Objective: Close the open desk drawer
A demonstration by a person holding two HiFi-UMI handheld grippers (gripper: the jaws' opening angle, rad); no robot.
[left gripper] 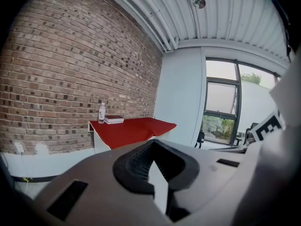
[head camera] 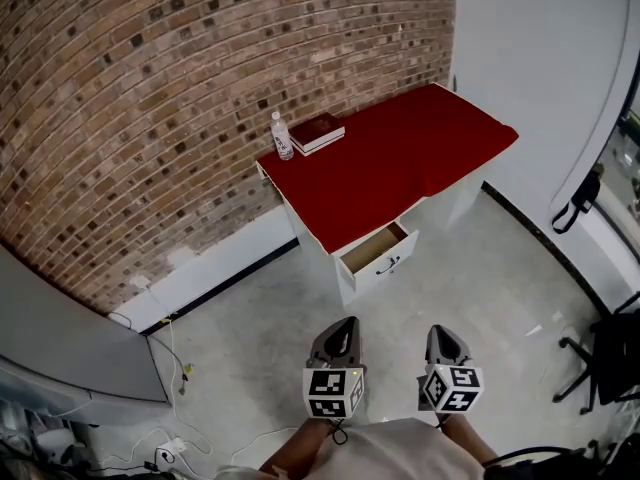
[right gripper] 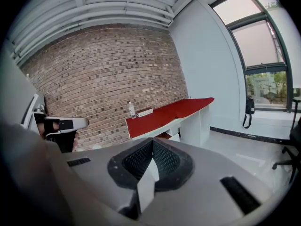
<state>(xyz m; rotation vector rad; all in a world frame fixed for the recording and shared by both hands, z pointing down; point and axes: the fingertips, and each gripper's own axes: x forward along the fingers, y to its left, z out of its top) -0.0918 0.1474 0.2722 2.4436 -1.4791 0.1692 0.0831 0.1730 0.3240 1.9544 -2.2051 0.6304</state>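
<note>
1. The drawer is hanging open out of the front of the red-topped surface.
2. Both the left tongs and the right tongs are hovering well short of the surface, each pair pressed together and pinching nothing.
3. A bottle and a book are sitting at the surface's back corner, by the brick wall.

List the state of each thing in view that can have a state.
drawer, open, pulled out of the desk.
bottle, upright on the desk.
book, closed, lying flat.
left gripper, shut, holding nothing.
right gripper, shut, holding nothing.
</note>
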